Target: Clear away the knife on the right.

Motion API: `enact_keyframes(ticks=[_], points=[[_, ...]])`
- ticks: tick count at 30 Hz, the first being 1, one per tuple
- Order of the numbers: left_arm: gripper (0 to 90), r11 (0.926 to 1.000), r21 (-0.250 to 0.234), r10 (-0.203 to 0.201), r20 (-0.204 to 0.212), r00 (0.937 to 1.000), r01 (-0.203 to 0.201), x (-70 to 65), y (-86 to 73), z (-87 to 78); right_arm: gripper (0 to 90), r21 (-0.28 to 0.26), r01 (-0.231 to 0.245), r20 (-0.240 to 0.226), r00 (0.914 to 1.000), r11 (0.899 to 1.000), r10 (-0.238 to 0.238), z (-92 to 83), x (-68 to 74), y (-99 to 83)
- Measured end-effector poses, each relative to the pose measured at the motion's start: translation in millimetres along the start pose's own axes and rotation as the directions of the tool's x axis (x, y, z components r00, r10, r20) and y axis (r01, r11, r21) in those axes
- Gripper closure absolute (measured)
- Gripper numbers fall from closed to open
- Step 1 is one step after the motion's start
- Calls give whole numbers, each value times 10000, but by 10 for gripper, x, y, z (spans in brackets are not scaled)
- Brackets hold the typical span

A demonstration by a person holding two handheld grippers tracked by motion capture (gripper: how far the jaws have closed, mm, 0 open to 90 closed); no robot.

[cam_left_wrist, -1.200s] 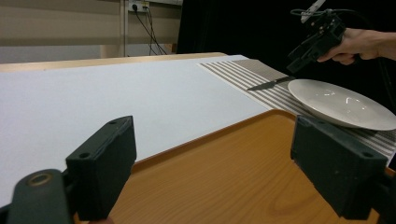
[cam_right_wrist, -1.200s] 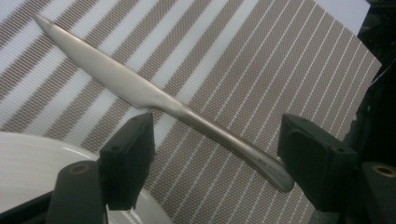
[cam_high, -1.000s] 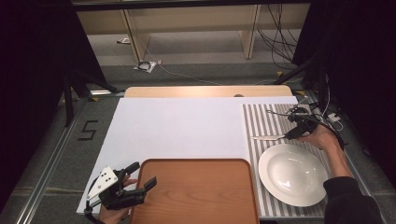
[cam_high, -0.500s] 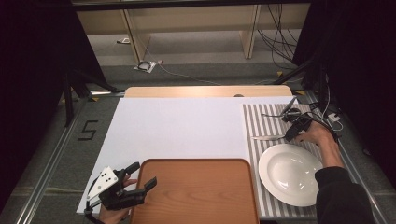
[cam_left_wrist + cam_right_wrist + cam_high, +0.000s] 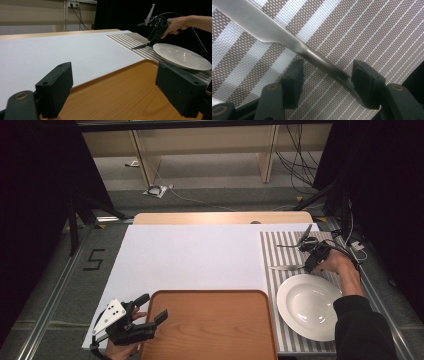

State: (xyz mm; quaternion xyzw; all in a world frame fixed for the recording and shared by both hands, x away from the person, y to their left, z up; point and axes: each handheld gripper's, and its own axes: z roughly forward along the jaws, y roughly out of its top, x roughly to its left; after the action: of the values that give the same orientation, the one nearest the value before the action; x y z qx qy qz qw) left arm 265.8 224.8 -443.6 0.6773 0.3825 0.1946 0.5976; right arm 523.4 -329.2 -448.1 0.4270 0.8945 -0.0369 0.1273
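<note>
Knife lies on the striped placemat at far right, beside the plate, under the right tool. Left tool gapes, released, over the tray. Right tool's jaws, just closing, straddle the handle unclenched; thin, stiff, slippery steel, best pinched mid-handle.

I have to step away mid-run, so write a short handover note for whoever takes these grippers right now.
Right gripper: down on the striped placemat, jaws astride the knife handle and just closing; the pads do not clamp it yet.
Left gripper: open, holding nothing, at the left edge of the wooden tray.
Things: the knife lies flat on the placemat just beyond the white plate; the plate sits on the placemat, right of the tray.
Done: right gripper lined up over the knife handle.
Left: close on the handle, lift the knife; where it goes is likely the tray, but that is a guess.
</note>
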Motion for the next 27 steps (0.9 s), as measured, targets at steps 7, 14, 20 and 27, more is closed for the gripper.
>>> enact_keyframes(ticks=[7,14,20,27], points=[[143,10000,-54,-20,16,10000,20,-4,1,-4,460,-105,154,18,9999,9998,-154,17,-5,0],[143,10000,-49,-50,18,10000,50,-4,-2,-6,486,-221,207,-296,9993,9995,-214,24,-38,-9],[144,9999,-63,-79,18,10000,79,-3,-2,-6,503,-209,339,-386,9987,9992,-347,25,-43,-10],[144,10000,-32,-52,52,10000,52,-5,-5,-1,496,-390,723,-247,9970,9966,-733,28,-39,-21]])
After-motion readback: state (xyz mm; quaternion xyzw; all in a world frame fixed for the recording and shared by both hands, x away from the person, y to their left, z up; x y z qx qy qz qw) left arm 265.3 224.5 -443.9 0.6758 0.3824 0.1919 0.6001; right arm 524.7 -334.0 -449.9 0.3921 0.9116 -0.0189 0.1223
